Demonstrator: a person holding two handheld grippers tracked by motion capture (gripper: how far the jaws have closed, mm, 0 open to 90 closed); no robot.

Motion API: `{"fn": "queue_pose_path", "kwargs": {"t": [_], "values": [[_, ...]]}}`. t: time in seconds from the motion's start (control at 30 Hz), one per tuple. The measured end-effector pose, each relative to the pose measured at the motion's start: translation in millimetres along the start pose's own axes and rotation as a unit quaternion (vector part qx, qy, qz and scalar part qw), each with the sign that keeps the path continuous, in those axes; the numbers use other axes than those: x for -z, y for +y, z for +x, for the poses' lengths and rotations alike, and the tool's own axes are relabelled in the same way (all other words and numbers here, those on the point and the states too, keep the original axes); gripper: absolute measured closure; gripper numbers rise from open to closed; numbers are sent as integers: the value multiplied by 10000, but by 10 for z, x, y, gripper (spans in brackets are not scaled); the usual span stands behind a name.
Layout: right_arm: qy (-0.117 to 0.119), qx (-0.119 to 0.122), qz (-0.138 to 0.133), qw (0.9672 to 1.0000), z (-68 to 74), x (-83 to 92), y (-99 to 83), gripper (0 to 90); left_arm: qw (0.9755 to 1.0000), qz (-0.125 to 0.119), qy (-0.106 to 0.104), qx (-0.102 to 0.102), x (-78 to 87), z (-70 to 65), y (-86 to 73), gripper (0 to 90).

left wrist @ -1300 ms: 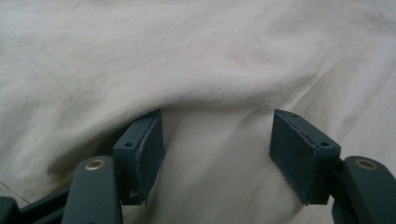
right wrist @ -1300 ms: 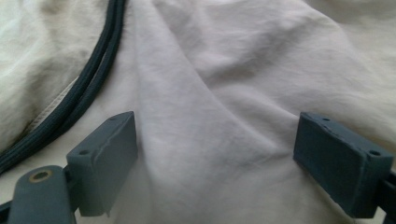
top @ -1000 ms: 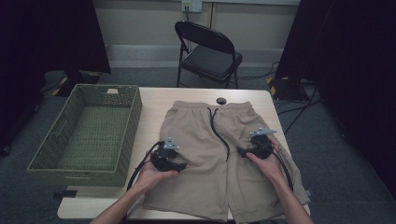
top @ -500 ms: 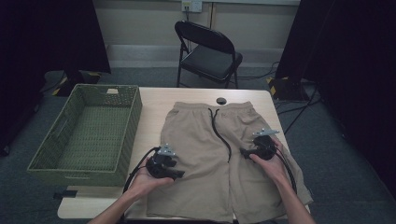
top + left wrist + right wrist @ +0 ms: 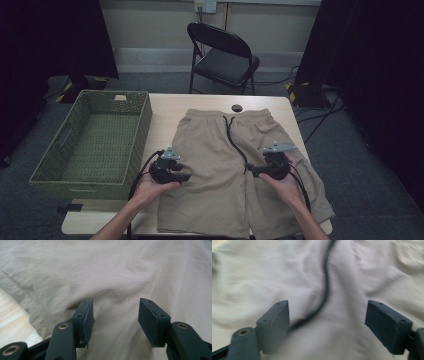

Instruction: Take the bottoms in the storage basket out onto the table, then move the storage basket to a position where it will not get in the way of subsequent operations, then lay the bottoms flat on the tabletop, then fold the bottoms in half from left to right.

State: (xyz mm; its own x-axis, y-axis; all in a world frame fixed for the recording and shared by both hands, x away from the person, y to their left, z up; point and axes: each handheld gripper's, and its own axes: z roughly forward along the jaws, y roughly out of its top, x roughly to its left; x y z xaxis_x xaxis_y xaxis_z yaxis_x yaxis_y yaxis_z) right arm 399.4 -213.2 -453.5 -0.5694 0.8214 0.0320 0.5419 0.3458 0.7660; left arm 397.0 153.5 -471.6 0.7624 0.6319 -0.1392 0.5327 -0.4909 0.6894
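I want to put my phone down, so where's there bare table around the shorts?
Free: the tabletop strip between basket and shorts, and the near-left corner. The basket's inside is bare too. Crowded: the right half, covered by shorts.

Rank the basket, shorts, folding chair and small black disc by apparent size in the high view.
1. shorts
2. basket, close to the shorts
3. folding chair, farther away, so unsure
4. small black disc

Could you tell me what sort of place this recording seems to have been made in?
Probably a staged recording room or lab, not a home. A plain wooden table stands on grey carpet with black curtains at both sides, a folding chair behind it, and cables on the floor. On the table lie beige shorts beside a green basket.
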Motion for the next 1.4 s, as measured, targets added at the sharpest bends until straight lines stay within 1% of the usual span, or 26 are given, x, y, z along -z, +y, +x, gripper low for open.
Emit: {"fn": "queue_pose_path", "kwargs": {"t": [0.03,0.07,0.13,0.17,0.2,0.23,0.33,0.47,0.5,0.53,0.57,0.6,0.63,0.7,0.77,0.83,1.0,1.03,1.07,1.17,1.2,1.23,1.27,1.33,1.37,1.4], "values": [[65,15,-17,10000,52,6,12,198,10000,-35,23,63,6,24,2,451],[149,37,-15,9999,126,13,24,199,10000,-42,52,65,8,32,3,450],[339,205,12,9992,279,9,29,205,9999,-65,52,84,19,50,5,448],[339,205,12,9992,279,9,29,205,9999,-65,52,84,19,50,5,448],[476,393,63,9981,436,-4,21,218,9998,-112,58,124,24,64,9,449],[556,462,91,9973,513,-13,18,223,9998,-106,66,128,27,70,10,451],[759,621,112,9951,719,-45,24,232,9999,-62,68,119,19,81,-2,453],[1006,837,137,9913,956,-88,41,233,9998,-96,93,156,31,84,0,453],[1006,837,137,9913,956,-88,41,233,9998,-99,88,160,30,85,-1,453],[1102,940,180,9893,1060,-116,42,233,9998,-49,79,160,16,87,-7,451],[1102,940,180,9893,1060,-116,42,233,9998,-49,79,160,16,87,-7,451],[1141,977,202,9885,1108,-131,40,233,9998,-33,90,145,9,89,-8,451],[1233,1049,223,9865,1201,-151,40,235,9998,-25,91,147,3,94,-10,448],[1351,1127,236,9841,1288,-170,45,235,9997,-50,103,199,-4,93,-13,445],[1450,1202,285,9817,1390,-192,52,235,9998,-21,93,175,-6,99,-14,443],[1526,1275,310,9795,1465,-201,56,235,9997,-23,110,215,-17,95,-20,442],[1721,1425,348,9741,1663,-192,67,238,9998,31,105,182,-43,97,-30,442],[1721,1425,348,9741,1663,-192,67,238,9998,31,105,182,-43,97,-30,442],[1796,1493,343,9717,1735,-190,67,238,9998,48,101,178,-48,99,-34,442],[1903,1582,370,9682,1847,-208,64,238,9997,134,101,156,-68,98,-45,442],[1940,1587,385,9673,1882,-217,65,240,9997,131,116,155,-78,95,-47,442],[1940,1587,385,9673,1882,-217,65,240,9997,131,116,155,-78,95,-47,442],[2019,1650,424,9645,1953,-252,65,240,9997,155,112,123,-83,96,-45,441],[2033,1643,454,9642,1976,-264,65,240,9997,165,100,161,-98,108,-50,438],[2109,1682,484,9617,2033,-296,69,241,9996,190,90,166,-103,112,-53,438],[2109,1682,484,9617,2033,-296,69,241,9996,227,105,161,-108,116,-58,438]]}}
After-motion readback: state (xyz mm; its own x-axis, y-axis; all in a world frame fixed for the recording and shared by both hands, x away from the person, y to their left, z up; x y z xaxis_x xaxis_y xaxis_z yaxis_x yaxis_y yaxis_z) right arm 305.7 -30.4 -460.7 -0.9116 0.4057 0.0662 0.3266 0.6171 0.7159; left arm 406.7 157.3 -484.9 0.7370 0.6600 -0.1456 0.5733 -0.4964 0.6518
